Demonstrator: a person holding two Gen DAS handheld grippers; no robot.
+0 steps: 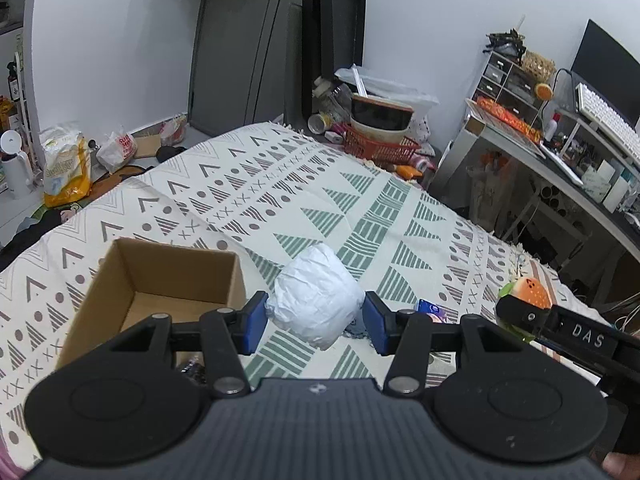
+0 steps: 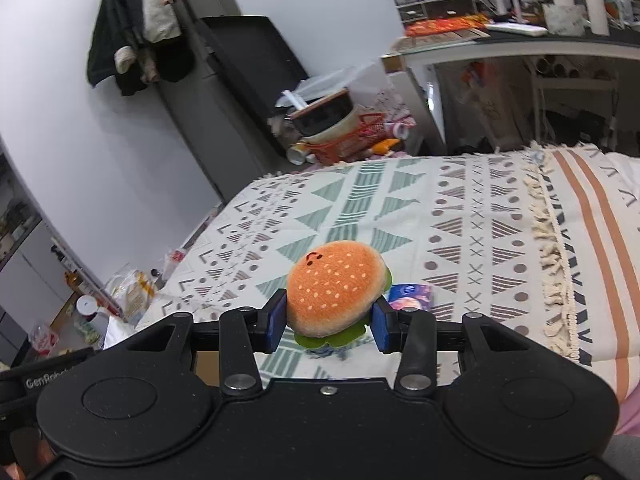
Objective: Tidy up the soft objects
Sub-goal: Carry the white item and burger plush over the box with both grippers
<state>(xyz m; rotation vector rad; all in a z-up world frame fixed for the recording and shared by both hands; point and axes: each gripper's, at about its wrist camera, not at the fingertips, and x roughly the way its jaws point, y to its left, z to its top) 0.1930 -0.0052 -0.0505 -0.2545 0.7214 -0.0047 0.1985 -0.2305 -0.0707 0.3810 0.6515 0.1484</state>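
Left gripper clamps white paper bundle above patterned bedspread, cardboard box just left. Right gripper clamps burger plush; blue packet beside it. Cluttered desk far right.

Two close wrist views, shared bedspread

You're in a lived-in bedroom: a bed under a patterned throw, a cluttered desk with a keyboard, coats hanging on the wall.
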